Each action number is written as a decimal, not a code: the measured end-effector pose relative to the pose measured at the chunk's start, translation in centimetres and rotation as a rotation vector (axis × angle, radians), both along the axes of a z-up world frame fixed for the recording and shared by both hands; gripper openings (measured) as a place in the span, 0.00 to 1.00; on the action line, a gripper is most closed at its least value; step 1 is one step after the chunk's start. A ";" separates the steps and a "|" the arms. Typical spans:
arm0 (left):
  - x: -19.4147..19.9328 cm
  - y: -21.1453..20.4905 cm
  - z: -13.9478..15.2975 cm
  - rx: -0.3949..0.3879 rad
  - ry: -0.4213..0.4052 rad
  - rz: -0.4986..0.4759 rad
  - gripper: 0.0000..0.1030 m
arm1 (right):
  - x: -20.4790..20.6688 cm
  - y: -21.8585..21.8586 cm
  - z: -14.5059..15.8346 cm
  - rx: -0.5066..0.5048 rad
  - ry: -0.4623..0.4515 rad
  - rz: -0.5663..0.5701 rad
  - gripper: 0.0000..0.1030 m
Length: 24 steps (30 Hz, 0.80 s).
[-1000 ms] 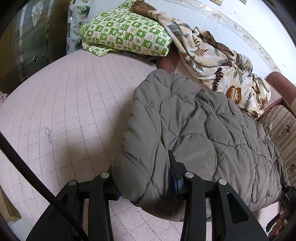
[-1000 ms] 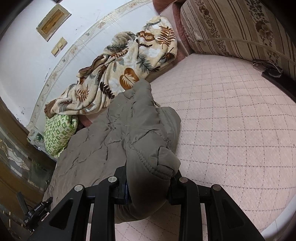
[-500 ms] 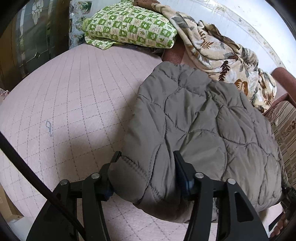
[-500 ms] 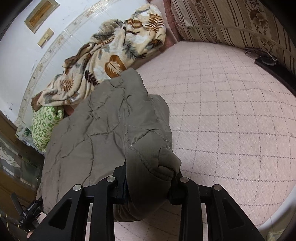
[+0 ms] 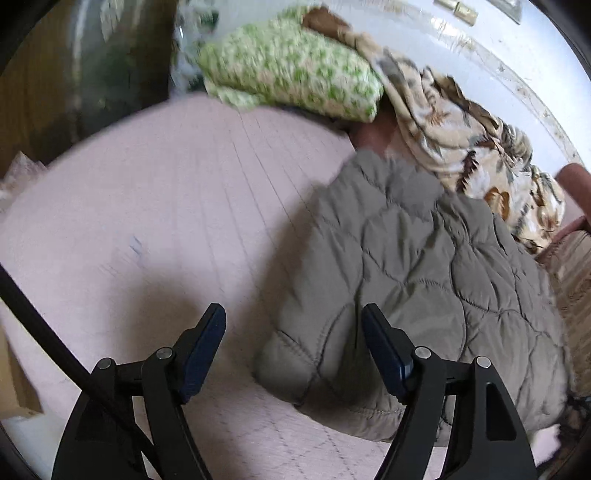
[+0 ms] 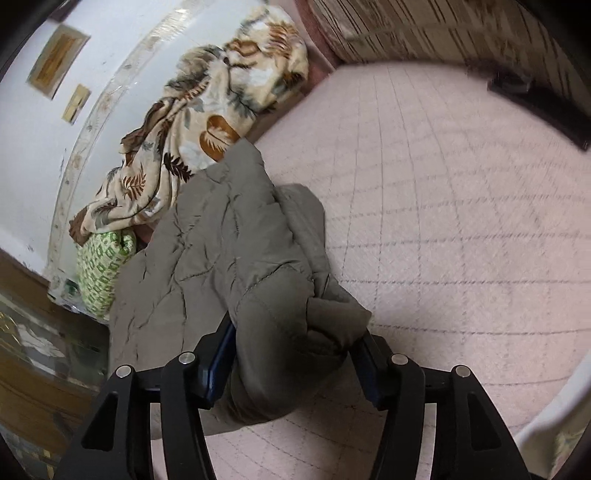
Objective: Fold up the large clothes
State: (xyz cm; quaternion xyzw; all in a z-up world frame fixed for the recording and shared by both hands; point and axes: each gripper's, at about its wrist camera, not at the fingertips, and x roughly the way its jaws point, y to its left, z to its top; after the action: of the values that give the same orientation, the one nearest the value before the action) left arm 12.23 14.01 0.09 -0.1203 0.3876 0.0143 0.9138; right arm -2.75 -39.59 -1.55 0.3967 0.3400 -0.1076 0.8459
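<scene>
A quilted grey-olive jacket (image 5: pixel 424 266) lies folded on the pink quilted bed cover (image 5: pixel 166 192). My left gripper (image 5: pixel 291 308) is over the jacket's near left corner with its jaws opening. The corner lies by the right finger (image 5: pixel 384 350), and the left finger stands clear of it over bare cover. In the right wrist view the jacket (image 6: pixel 229 236) ends in a bunched sleeve and hem. That bunch sits between the fingers of my right gripper (image 6: pixel 297 328). Its jaws are opening too, and the puffy cloth fills the gap and brushes the pads.
A leaf-print blanket (image 5: pixel 461 122) and a green checked pillow (image 5: pixel 295 70) are heaped along the white wall behind the jacket. A striped cushion (image 6: pixel 424 29) and a dark strap (image 6: pixel 546 107) edge the bed on the right. A black cable (image 5: pixel 37 314) crosses the left wrist view.
Both grippers have spread their jaws. The left one let go of the jacket corner and shifted left of it. The right one loosened around the bunched cloth, which stays on the bed.
</scene>
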 end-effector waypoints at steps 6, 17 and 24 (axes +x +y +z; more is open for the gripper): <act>-2.2 0.1 2.2 0.123 -0.130 0.091 0.73 | -1.6 0.3 0.5 -0.026 -0.005 -0.054 0.61; -5.8 -9.2 4.3 0.294 -0.347 -0.160 0.73 | -1.2 9.5 5.2 -0.510 -0.175 0.112 0.63; -5.2 -14.8 0.2 0.343 -0.217 -0.323 0.73 | 2.0 15.1 2.1 -0.572 -0.095 0.292 0.63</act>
State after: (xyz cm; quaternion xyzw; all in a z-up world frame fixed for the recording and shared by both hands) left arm 7.04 -0.78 0.26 0.0991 0.2933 -0.0791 0.9476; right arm -0.74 -24.48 0.56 0.0947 0.3096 -0.0578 0.9444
